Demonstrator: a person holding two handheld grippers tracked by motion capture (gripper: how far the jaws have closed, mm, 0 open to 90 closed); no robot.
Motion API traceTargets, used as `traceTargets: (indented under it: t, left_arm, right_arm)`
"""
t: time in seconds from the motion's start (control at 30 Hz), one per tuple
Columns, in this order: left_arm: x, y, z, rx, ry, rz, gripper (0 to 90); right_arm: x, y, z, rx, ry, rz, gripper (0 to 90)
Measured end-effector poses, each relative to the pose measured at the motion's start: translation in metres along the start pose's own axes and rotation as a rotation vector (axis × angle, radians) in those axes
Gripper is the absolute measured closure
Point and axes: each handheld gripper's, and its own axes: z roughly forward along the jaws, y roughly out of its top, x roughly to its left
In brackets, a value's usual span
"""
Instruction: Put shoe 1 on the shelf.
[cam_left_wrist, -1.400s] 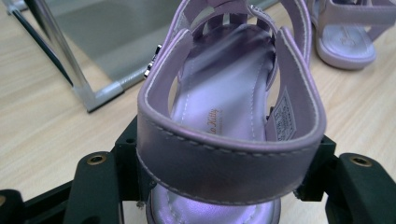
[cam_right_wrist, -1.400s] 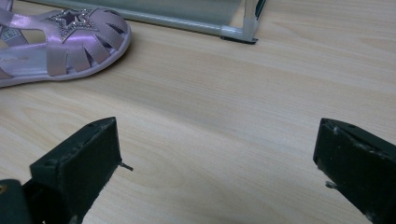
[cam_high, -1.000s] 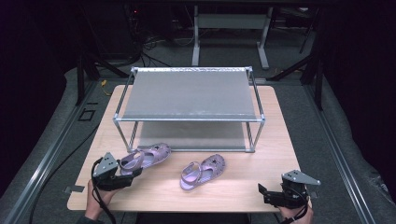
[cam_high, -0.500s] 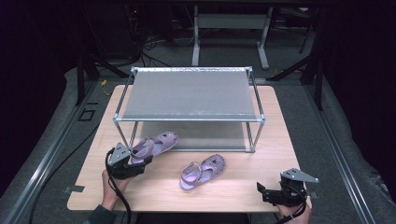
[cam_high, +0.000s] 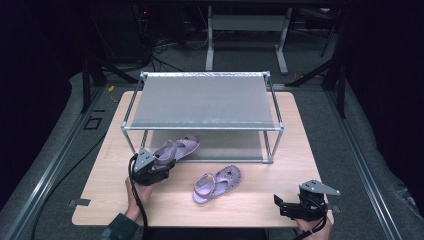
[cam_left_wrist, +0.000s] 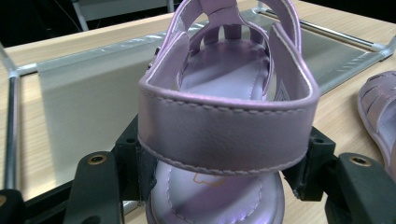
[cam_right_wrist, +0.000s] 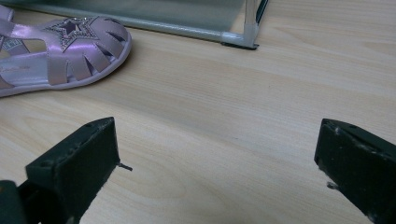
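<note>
I see the bench (cam_high: 300, 145) carrying a two-tier rack (cam_high: 202, 100), its lower shelf (cam_left_wrist: 93, 93) just off the wood. My left hand-held gripper (cam_high: 150, 170) is clamped on the heel strap of one sandal (cam_high: 177, 148), whose toe pokes in over the front edge of that lower shelf while the heel sits outside in my grip. The other sandal (cam_high: 217, 183) lies flat on the bench in front of the rack, well apart from my right hand-held gripper (cam_high: 295, 206), which rests at the near right corner with jaws wide apart on nothing. I judge the sandal light, soft and bendy, with a smooth, slightly slick strap; the heel band or the sole's edge gives the firmest hold.
</note>
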Motion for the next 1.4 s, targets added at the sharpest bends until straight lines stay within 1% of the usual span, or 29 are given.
traceTargets:
  t: [0.2,0.23,0.43,0.47,0.53,0.7,0.73,0.87,0.93,1.0,1.03,1.07,1.13,1.17,1.2,1.23,1.33,1.37,1.4]
  left_arm:
    - [-0.001,0.002,0.007,0.001,0.000,-0.005,36.9]
    - [-0.001,0.002,0.008,0.003,0.000,-0.001,36.9]
    - [-0.002,0.004,0.012,-0.001,0.010,-0.001,36.9]
    - [-0.003,0.004,0.013,-0.004,0.017,-0.004,36.9]
    - [-0.005,0.005,0.015,-0.009,0.028,-0.003,37.0]
    - [-0.011,0.007,0.023,-0.022,0.057,-0.001,37.0]
    - [-0.011,0.007,0.024,-0.014,0.063,0.007,37.0]
    - [-0.014,0.006,0.036,-0.006,0.094,-0.016,37.0]
    - [-0.015,0.006,0.042,-0.001,0.110,-0.029,37.0]
    - [-0.016,0.006,0.048,0.011,0.113,-0.059,37.0]
    - [-0.015,0.007,0.051,0.017,0.114,-0.073,37.0]
    - [-0.015,0.009,0.055,0.029,0.118,-0.082,37.0]
    - [-0.014,0.013,0.061,0.035,0.127,-0.087,37.1]
    - [-0.015,0.014,0.062,0.041,0.135,-0.082,37.1]
    - [-0.015,0.016,0.065,0.047,0.137,-0.080,37.1]
    - [-0.014,0.018,0.067,0.054,0.133,-0.089,37.1]
    - [-0.013,0.022,0.075,0.056,0.153,-0.094,37.1]
    - [-0.013,0.022,0.075,0.056,0.153,-0.094,37.1]
    - [-0.013,0.025,0.080,0.068,0.178,-0.093,37.1]
  right_arm:
    - [-0.001,0.000,-0.002,0.000,-0.006,0.007,0.0]
    - [-0.001,0.000,-0.002,-0.001,-0.005,0.009,0.0]
    - [-0.001,-0.001,0.000,-0.004,-0.005,0.007,0.0]
    - [-0.001,-0.001,-0.001,0.009,-0.005,0.007,0.0]
    - [-0.001,-0.001,0.000,-0.004,-0.004,0.010,0.0]
    - [0.000,-0.001,0.001,0.008,-0.002,0.007,0.0]
    - [0.000,-0.001,0.002,0.005,-0.002,0.008,0.0]
    - [0.000,0.000,-0.001,0.015,-0.001,0.007,0.0]
    - [-0.001,-0.001,-0.001,0.006,-0.001,0.006,0.0]
    - [-0.001,-0.002,-0.001,-0.002,-0.009,0.012,0.0]
    - [-0.002,-0.002,-0.002,0.014,-0.006,0.008,0.0]
    - [-0.002,-0.002,-0.002,0.006,-0.004,0.011,0.0]
    - [-0.002,-0.002,-0.002,0.007,-0.006,0.013,0.0]
    - [-0.003,-0.003,-0.002,0.010,-0.002,0.012,0.0]
    - [-0.002,-0.003,-0.002,0.009,-0.002,0.013,0.0]
    - [-0.003,-0.003,-0.002,0.010,-0.005,0.010,0.0]
    - [-0.003,-0.003,-0.002,0.008,0.002,0.012,0.0]
    - [-0.004,-0.004,-0.003,0.008,0.001,0.011,0.0]
    - [-0.004,-0.004,-0.003,0.006,0.000,0.014,0.0]
